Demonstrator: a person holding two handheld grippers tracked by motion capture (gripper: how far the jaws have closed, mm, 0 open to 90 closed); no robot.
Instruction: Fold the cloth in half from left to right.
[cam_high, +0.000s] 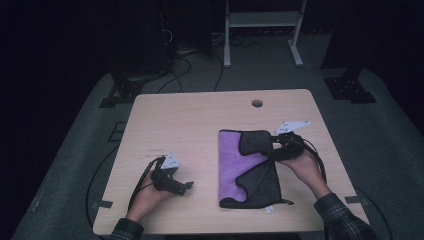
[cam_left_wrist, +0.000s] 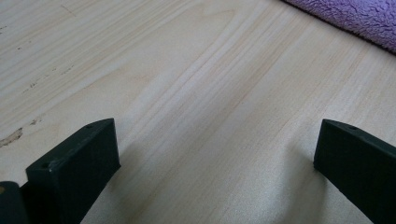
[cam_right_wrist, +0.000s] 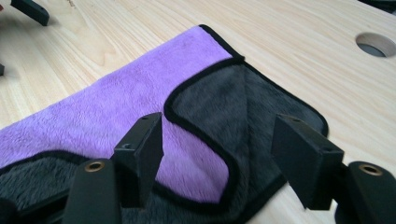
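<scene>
Black jaws of the right tool (cam_right_wrist: 219, 158) are seen partly parted, nothing pinched, just above the folded-over grey corner of the purple-and-grey fleece cloth (cam_right_wrist: 140, 98). Well aside, the left tool (cam_left_wrist: 215, 172) is held wide over the pale wooden tabletop (cam_left_wrist: 196, 84).

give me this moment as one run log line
work: folding cloth | right gripper: open, over folded grey corner | left gripper: open, over bare table | cloth: flat, purple face showing
</scene>
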